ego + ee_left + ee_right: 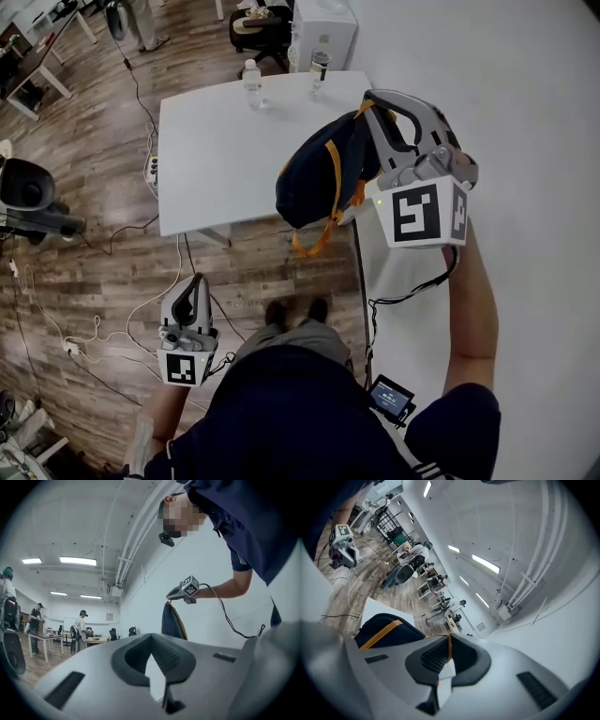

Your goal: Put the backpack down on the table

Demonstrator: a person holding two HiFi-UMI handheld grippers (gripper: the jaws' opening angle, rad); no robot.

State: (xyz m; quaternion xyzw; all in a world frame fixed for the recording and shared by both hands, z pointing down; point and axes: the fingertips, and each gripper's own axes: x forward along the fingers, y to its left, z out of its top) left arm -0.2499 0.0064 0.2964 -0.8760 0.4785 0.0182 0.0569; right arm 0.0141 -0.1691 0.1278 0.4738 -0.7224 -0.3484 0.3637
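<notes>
The room was a long open workspace with a wood-plank floor [94, 272], a plain white wall [525, 112] on the right and light strips [77, 561] along a white ceiling. In the left gripper view, people stood at desks far down the room. Loose cables [56, 328] lay on the floor.

A white counter [216, 150] stood against the wall. Most of its top was bare. Two water bottles [252, 84] stood near its far edge, and a power strip [150, 173] sat at its left edge. Beyond it were a white cabinet [323, 28] and a black chair [261, 28].

The dark blue backpack [314, 178] was not on the counter. It hung in the air over the near right corner, with its lower part showing past the counter's near edge. The right hand-held gripper [375, 101] was clenched on its orange strap [447, 644], and the pack dangled below the jaws.

The left hand-held gripper [199, 279] was held low over the floor, well apart from the counter. Its jaws were closed together with nothing between them.
</notes>
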